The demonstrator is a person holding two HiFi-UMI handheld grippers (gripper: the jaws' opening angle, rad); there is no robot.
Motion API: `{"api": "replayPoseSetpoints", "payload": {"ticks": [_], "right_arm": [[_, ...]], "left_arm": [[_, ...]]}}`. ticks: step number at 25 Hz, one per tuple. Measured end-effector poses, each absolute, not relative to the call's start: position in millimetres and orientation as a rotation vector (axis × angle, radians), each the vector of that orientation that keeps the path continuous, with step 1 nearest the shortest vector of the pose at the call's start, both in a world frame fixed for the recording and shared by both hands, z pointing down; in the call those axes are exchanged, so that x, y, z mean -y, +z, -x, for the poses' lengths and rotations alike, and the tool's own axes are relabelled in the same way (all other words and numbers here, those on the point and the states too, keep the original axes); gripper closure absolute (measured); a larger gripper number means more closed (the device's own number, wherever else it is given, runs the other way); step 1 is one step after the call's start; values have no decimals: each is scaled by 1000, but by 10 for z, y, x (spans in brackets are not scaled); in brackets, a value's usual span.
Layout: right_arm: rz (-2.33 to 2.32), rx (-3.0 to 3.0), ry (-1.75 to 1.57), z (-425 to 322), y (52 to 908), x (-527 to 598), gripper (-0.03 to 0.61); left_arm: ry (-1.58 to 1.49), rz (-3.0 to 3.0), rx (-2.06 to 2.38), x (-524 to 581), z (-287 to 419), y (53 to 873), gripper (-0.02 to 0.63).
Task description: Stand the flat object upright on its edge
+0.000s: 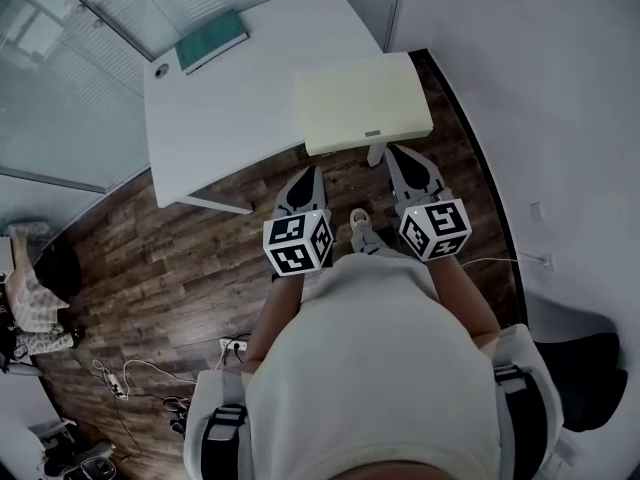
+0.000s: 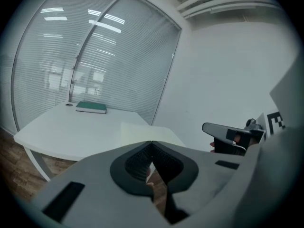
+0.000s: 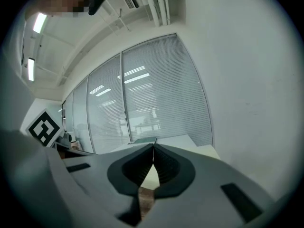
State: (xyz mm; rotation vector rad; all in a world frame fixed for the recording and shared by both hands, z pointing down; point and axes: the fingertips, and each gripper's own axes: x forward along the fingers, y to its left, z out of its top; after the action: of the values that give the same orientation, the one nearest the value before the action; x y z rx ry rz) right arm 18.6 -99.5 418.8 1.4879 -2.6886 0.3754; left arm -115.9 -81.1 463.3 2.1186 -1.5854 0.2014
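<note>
A flat green book (image 1: pixel 211 40) lies at the far left corner of a white table (image 1: pixel 250 98); it shows as the green book (image 2: pixel 91 107) in the left gripper view and as a small green book (image 3: pixel 145 140) in the right gripper view. Both grippers hover over the wood floor, short of the tables and well away from the book. My left gripper (image 1: pixel 312 171) is shut, its jaws meeting at the tips with nothing between them, as seen at the left gripper (image 2: pixel 152 144). My right gripper (image 1: pixel 392 150) is also shut and empty, the right gripper (image 3: pixel 154 148) pointing toward the tables.
A smaller cream table (image 1: pixel 360 103) stands against the white table's right side, straight ahead of both grippers. Glass walls with blinds (image 1: pixel 60 78) run behind and left. A white wall (image 1: pixel 540 88) is on the right. Cables and a power strip (image 1: pixel 120 383) lie on the floor.
</note>
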Motion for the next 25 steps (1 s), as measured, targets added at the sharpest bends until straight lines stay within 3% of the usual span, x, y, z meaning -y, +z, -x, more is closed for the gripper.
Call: {"api": "replayPoseSetpoints", "payload": {"ticks": [25], "right_arm": [[-1627, 2639, 658, -534, 4592, 1957, 560]], "left_arm": [[223, -2103, 1539, 1793, 1010, 4735, 595]]}}
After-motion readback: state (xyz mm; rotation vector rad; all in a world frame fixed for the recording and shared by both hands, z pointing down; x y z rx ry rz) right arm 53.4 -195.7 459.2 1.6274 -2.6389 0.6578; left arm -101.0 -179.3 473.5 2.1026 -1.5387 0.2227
